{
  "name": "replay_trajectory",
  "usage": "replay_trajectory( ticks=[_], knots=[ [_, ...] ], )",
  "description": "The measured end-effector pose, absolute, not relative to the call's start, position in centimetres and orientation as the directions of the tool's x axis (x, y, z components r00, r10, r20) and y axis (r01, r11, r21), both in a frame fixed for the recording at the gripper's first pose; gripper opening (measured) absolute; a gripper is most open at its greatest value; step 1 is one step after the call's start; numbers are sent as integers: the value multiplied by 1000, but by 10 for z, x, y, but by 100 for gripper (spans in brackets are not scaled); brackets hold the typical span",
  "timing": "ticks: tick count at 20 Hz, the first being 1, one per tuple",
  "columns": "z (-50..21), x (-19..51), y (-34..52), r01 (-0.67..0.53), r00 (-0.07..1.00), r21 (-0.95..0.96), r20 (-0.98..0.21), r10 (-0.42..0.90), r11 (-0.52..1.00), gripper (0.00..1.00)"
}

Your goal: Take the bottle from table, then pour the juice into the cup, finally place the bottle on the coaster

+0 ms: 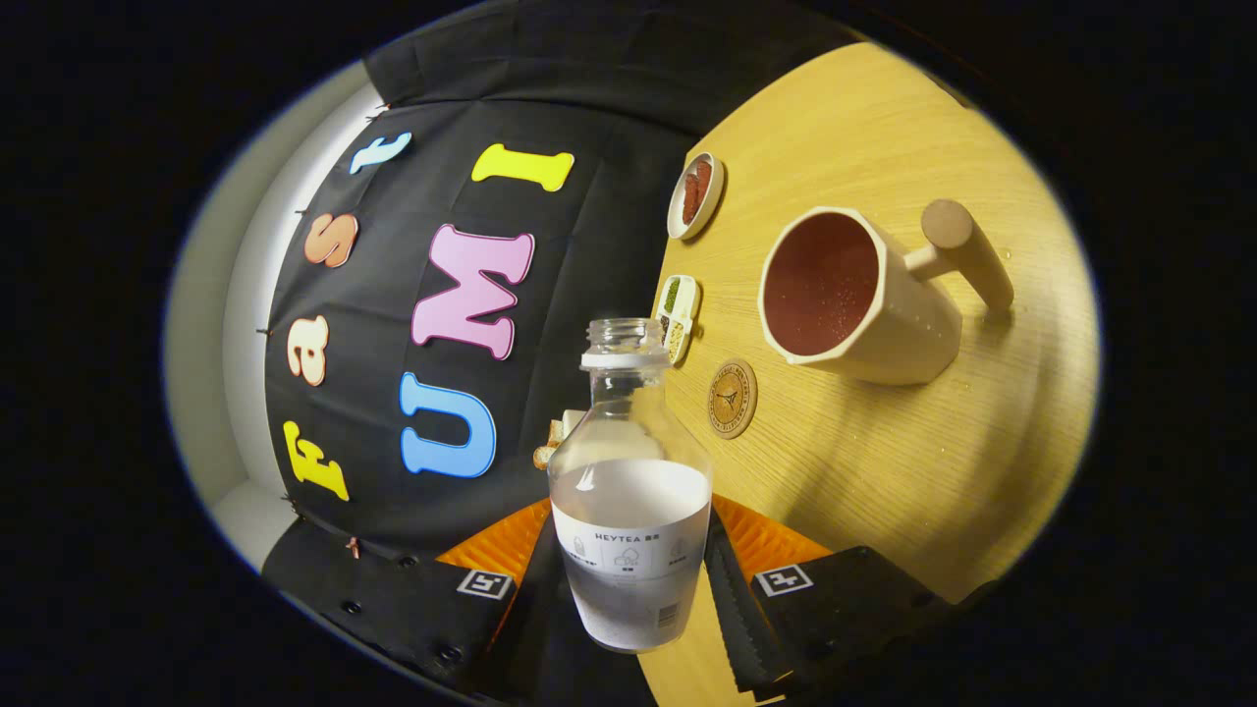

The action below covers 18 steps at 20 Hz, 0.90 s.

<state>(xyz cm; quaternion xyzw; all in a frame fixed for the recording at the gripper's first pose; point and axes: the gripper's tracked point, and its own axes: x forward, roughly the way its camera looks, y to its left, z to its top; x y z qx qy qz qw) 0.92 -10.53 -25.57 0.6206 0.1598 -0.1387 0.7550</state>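
The gripper (pixel 628 589) is clamping the clear bottle (pixel 629 491) between both fingers, holding it uncapped and seemingly empty above the tabletop (pixel 913 471). Beyond the bottle, the round coaster (pixel 733 398) is lying bare toward the tabletop's back edge, with the cup (pixel 859 295), holding dark red juice, sitting just beside it. Two small dishes (pixel 695 196) are resting along that back edge by the booth wall.

We note a glossy clear-plastic bottle (pixel 630 481), matt speckled cup (pixel 852 295) with wooden handle, wood-grain table (pixel 933 442).
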Motion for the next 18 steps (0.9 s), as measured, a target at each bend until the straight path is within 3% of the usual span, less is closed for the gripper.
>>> replay_trajectory(
  ticks=[18],
  knots=[
    [-256,13,-131,379,917,910,-394,-64,-169,74]
  ],
)
